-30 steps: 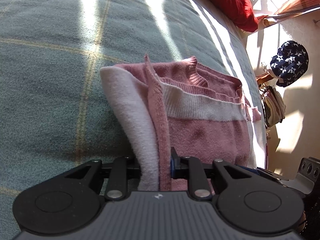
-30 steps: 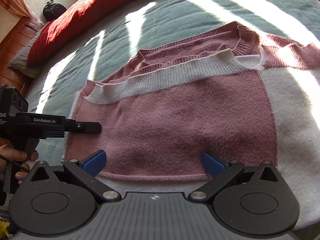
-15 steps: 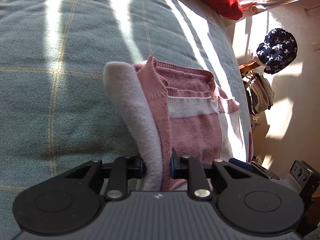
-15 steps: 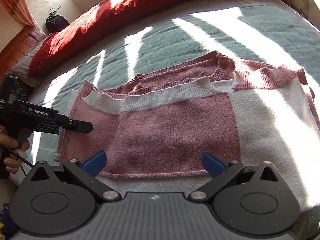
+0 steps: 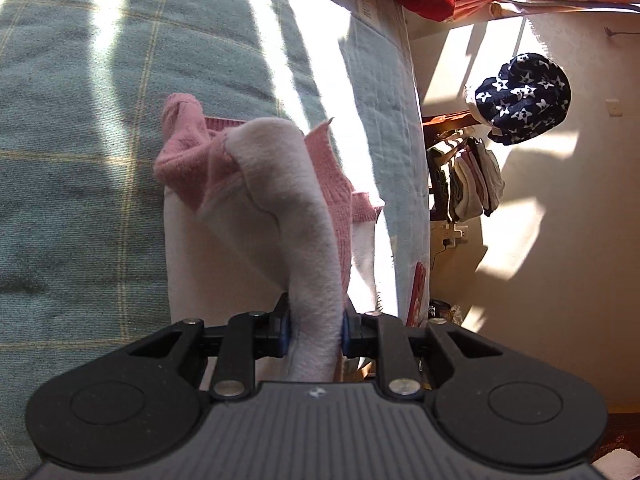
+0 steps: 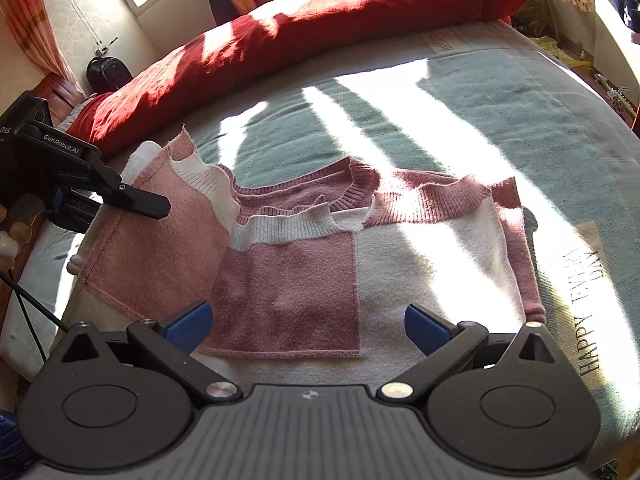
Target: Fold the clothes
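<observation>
Each gripper [image 6: 308, 322] is black plastic with ribbed housing, silver screws, blue finger pads [image 6: 424, 322]. The left gripper [image 6: 144, 204] reads "GenRobot.AI" — white lettering — with a black cable trailing.

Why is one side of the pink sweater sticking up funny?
The left gripper has pinched the sweater and lifted its left edge off the bed, so that side stands up rumpled. The rest lies flat.

— Can you read any words here?
— Yes. The black left tool [image 6: 116, 196] has white letters that say "GenRobot.AI", and next to that "DAS" at the picture's edge.
— Anything else?
— The green blanket [image 6: 520, 128] says "HAPPY EVERY DAY" near its right side. More print sits higher up, too small to read.
</observation>
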### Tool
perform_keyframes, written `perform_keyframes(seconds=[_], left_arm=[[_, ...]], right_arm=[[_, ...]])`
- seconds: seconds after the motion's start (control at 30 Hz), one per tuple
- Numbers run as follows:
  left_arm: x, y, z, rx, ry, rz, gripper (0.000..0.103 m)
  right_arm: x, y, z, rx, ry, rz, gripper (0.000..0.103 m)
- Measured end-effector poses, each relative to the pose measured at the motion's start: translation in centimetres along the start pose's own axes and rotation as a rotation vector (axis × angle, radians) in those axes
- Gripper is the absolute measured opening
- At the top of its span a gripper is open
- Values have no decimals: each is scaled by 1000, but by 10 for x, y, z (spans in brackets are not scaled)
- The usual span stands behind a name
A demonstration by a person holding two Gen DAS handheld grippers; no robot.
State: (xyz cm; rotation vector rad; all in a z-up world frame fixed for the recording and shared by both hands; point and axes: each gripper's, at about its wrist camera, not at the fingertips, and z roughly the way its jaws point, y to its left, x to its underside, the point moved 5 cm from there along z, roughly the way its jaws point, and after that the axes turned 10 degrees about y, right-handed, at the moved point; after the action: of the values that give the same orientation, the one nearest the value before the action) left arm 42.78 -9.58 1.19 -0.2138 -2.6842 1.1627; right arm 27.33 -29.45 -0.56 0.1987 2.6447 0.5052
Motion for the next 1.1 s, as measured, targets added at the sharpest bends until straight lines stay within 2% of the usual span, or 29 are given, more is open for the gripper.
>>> perform_keyframes(seconds=[0.2, 0.37, 0.7, 0.9, 0.97, 1.03, 1.1], left_arm=[[-13, -44, 43, 40, 29, 20, 21], [-27, -65, 87, 70, 59, 40, 21], [-53, -79, 169, 93, 96, 68, 20], [-61, -69, 207, 58, 101, 38, 20], [-62, -67, 212, 74, 93, 33, 20], [-62, -69, 212, 102, 86, 42, 29], [-62, -75, 210, 96, 74, 75, 37]], right_arm=[[1, -48, -22, 40, -29, 25, 103], [11, -88, -38, 88, -57, 80, 103], [39, -141, -60, 187, -90, 174, 103], [50, -161, -67, 226, -96, 210, 103], [51, -164, -66, 227, -98, 219, 103], [51, -164, -63, 218, -92, 224, 103], [51, -162, -58, 213, -83, 216, 103]])
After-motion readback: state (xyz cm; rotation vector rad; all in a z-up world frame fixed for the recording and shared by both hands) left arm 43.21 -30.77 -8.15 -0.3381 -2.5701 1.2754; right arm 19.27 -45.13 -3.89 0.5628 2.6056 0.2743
